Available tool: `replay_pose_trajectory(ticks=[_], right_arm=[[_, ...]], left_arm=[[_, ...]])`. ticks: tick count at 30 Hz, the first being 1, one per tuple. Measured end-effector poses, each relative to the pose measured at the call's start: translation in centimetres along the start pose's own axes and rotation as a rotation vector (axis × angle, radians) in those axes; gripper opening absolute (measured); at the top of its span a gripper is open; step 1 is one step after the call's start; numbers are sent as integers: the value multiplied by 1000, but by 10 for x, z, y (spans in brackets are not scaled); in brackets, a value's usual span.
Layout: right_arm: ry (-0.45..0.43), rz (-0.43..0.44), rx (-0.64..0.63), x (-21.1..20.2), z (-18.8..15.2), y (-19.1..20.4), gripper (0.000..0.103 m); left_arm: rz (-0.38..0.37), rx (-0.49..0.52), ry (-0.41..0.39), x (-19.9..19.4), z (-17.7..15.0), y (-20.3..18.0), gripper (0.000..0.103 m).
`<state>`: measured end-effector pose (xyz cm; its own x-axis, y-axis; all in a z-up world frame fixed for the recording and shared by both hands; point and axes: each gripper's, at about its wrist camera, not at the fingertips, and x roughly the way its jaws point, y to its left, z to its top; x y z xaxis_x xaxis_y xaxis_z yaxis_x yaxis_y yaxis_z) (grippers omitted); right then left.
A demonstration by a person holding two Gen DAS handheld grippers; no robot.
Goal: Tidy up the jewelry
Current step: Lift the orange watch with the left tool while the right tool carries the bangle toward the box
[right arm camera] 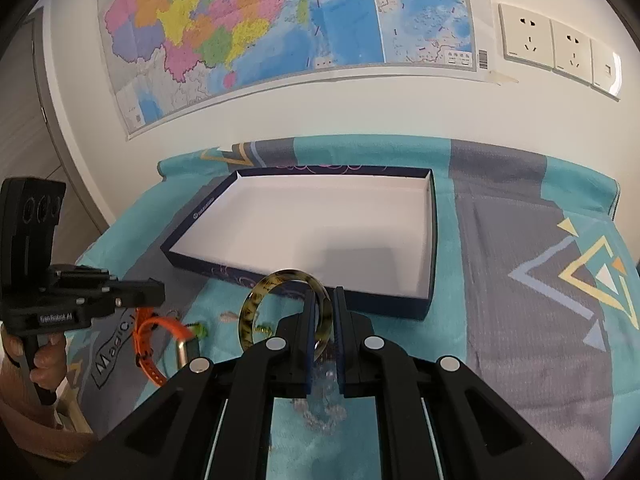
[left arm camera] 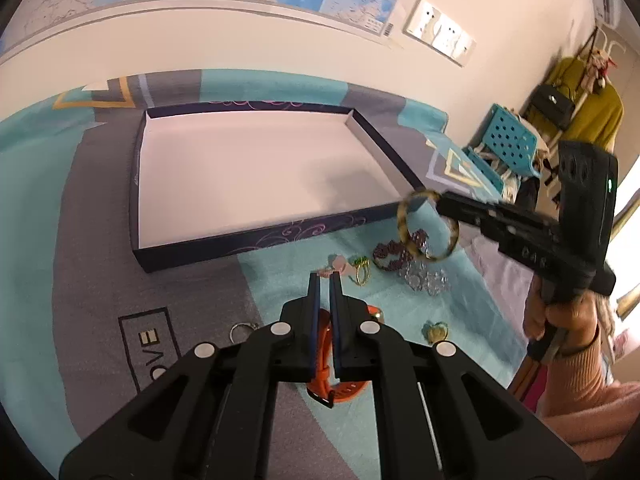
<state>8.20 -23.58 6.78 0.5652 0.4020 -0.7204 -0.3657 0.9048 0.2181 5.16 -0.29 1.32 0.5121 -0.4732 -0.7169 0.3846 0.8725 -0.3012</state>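
My left gripper (left arm camera: 325,276) is shut on an orange watch strap (left arm camera: 340,392); the strap hangs from its tip above the bedspread (right arm camera: 146,344). My right gripper (right arm camera: 324,292) is shut on a tortoiseshell bangle (right arm camera: 280,308), held in the air over the near right corner of a shallow dark blue box (left arm camera: 256,236) with a bare white inside. In the left wrist view the bangle (left arm camera: 424,232) hangs from the right gripper (left arm camera: 440,200). On the cloth lie a purple bead bracelet (left arm camera: 390,256), a clear crystal bracelet (left arm camera: 426,280) and a green-and-gold ring (left arm camera: 360,270).
A heart-shaped piece (left arm camera: 436,332), a small pink piece (left arm camera: 336,264) and a silver ring (left arm camera: 240,330) also lie on the teal and grey bedspread (right arm camera: 520,320). The box (right arm camera: 392,304) sits close to the wall with the map. A blue perforated basket (left arm camera: 512,140) stands beyond the bed's right edge.
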Motion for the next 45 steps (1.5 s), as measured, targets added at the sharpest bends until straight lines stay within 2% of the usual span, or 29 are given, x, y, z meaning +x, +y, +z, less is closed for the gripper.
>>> replay_pose_trajectory(ticks=[1, 3, 8, 12, 17, 20, 26, 30, 35, 38, 45], right_arm=[[1, 3, -1, 1, 0, 0, 7], [9, 6, 0, 4, -3, 1, 7], [33, 9, 11, 9, -11, -1, 7], [39, 11, 14, 9, -14, 0, 7], [42, 19, 12, 9, -16, 2, 8], [41, 22, 10, 9, -17, 4, 8], [53, 33, -3, 9, -21, 10, 8], [80, 31, -26, 7, -28, 14, 8], [145, 26, -60, 8, -42, 18, 8], [174, 17, -83, 10, -48, 22, 9], [199, -17, -131, 19, -50, 30, 14]], left_arm=[[-8, 19, 16, 2, -4, -2, 6], [23, 49, 29, 4, -10, -4, 18], [48, 132, 94, 11, -30, -9, 24], [59, 144, 127, 13, -38, -7, 26], [90, 147, 107, 11, -36, -5, 30], [103, 178, 67, 2, -34, -9, 41], [147, 199, 71, 0, -30, -4, 39], [162, 211, 120, 8, -35, -1, 23], [138, 237, 127, 7, -42, -8, 23], [128, 243, 137, 9, -46, -12, 28], [99, 202, 159, 20, -41, -5, 29]])
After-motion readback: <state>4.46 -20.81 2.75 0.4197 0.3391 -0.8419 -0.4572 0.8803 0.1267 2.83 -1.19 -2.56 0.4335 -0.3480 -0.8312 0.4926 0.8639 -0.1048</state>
